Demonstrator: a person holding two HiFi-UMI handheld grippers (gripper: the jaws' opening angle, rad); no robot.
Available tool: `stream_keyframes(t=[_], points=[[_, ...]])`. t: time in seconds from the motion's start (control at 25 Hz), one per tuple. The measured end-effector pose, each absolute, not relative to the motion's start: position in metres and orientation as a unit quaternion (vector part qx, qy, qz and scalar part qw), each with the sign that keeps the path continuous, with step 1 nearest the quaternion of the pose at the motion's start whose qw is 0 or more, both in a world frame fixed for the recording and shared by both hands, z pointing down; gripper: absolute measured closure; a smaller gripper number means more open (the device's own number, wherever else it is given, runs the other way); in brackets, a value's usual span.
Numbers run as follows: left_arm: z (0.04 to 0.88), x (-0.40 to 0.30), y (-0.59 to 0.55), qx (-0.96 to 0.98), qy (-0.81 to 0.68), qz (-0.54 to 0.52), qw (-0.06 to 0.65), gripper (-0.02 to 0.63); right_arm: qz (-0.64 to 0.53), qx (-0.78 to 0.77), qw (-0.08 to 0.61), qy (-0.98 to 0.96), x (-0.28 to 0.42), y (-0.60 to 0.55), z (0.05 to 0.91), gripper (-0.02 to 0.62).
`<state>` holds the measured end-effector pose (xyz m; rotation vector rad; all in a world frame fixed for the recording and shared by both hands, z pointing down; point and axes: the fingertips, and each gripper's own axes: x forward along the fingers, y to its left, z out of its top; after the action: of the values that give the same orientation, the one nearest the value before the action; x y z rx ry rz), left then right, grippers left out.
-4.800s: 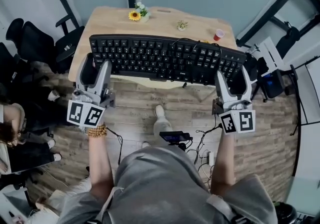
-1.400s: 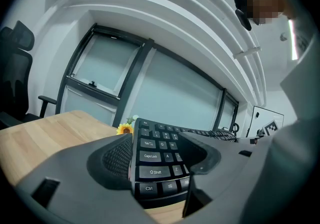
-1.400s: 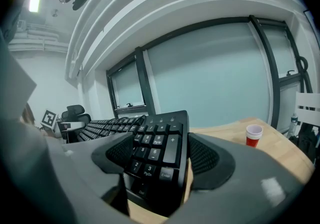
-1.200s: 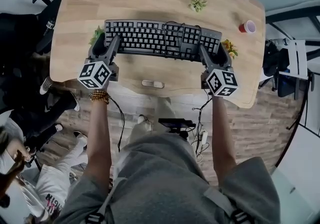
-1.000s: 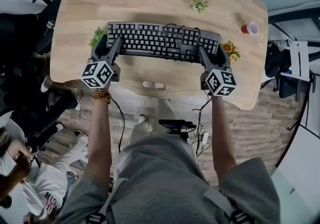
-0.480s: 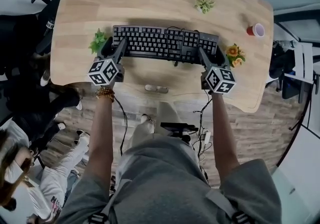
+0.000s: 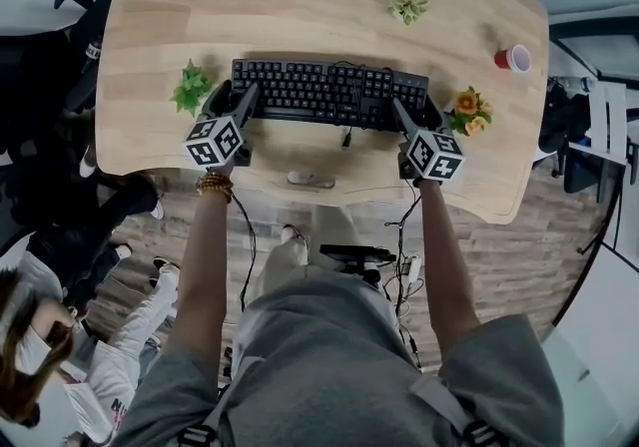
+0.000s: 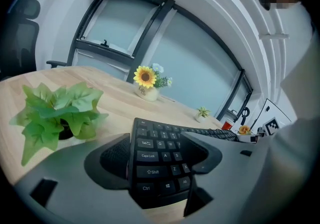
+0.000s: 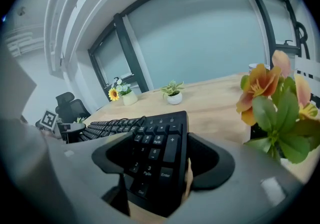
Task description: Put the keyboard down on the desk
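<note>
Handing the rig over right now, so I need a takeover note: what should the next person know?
Left hand-held gripper: shut on the keyboard, left end; its jaws have just been opening slightly around it.
Right hand-held gripper: shut on the right end.
Keyboard: low over the desk, between a green plant and orange flowers; contact with the wood unclear.
Done: keyboard positioned over the desk.
Left: set it flat, open both grippers, withdraw.

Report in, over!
Left tool and right tool grip keyboard ends; left jaws just opened wider. Keyboard almost on desk. Green plant left, orange flowers right, not underneath.
</note>
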<state>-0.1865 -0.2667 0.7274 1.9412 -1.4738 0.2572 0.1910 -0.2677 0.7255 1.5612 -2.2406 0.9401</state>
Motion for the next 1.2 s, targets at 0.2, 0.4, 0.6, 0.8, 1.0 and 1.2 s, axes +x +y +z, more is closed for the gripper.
stream_keyframes(t=[0.2, 0.4, 0.6, 0.8, 1.0, 1.2], points=[[0.745, -0.184, -0.263, 0.737, -0.567, 0.114, 0.349, 0.308, 0.338, 0.534, 0.139, -0.762, 0.193, -0.265, 0.743, 0.239], [0.751, -0.183, -0.265, 0.737, -0.563, 0.118, 0.355, 0.307, 0.354, 0.533, 0.147, -0.755, 0.193, -0.266, 0.757, 0.236], [0.755, -0.182, -0.265, 0.738, -0.563, 0.137, 0.345, 0.307, 0.373, 0.532, 0.155, -0.744, 0.192, -0.259, 0.771, 0.236], [0.756, -0.184, -0.266, 0.741, -0.551, 0.135, 0.359, 0.305, 0.39, 0.531, 0.161, -0.735, 0.191, -0.253, 0.778, 0.236], [0.75, -0.183, -0.263, 0.738, -0.565, 0.15, 0.337, 0.305, 0.402, 0.548, 0.165, -0.714, 0.195, -0.253, 0.777, 0.232], [0.73, -0.171, -0.255, 0.748, -0.566, 0.147, 0.313, 0.307, 0.351, 0.581, 0.188, -0.71, 0.198, -0.253, 0.759, 0.232]])
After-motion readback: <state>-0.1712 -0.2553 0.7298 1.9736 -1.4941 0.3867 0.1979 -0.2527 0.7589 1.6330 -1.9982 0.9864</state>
